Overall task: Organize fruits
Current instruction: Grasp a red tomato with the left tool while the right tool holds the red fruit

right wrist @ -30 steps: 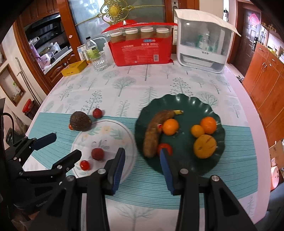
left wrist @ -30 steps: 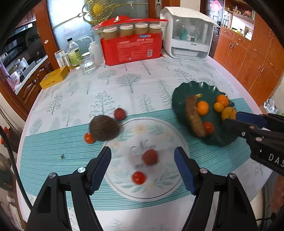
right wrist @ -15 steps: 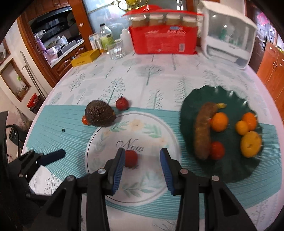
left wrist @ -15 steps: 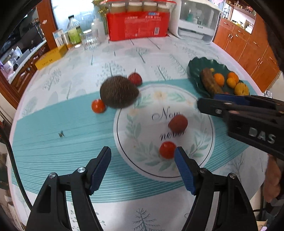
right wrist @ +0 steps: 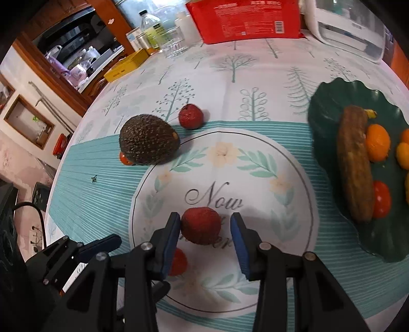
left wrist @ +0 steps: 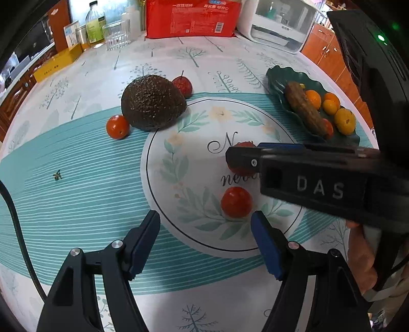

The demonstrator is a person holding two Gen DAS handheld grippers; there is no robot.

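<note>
A dark red lychee [right wrist: 201, 225] lies on the printed round circle [right wrist: 222, 153] of the tablecloth, between the open fingers of my right gripper [right wrist: 205, 229]; the left pad touches it, the right pad stands apart. A cherry tomato [left wrist: 236, 201] lies just ahead of my open, empty left gripper [left wrist: 205, 240]. The right gripper [left wrist: 294, 163] crosses the left wrist view and hides most of the lychee. An avocado [right wrist: 149, 139], a second lychee [right wrist: 191, 116] and a small tomato [left wrist: 117, 127] lie at the circle's far left. A dark green plate [right wrist: 329, 107] at the right holds a brown banana [right wrist: 354, 163], oranges and a tomato.
At the table's far edge stand a red carton [left wrist: 190, 18], a white appliance [left wrist: 280, 23], a glass [left wrist: 116, 38], bottles and a yellow box [left wrist: 57, 63]. Wooden cabinets stand right of the table. A small dark speck [left wrist: 57, 175] lies on the teal stripes.
Both grippers moved down and closer to the table. My right gripper advanced so the lychee now sits between its fingers. The left gripper neared the cherry tomato.
</note>
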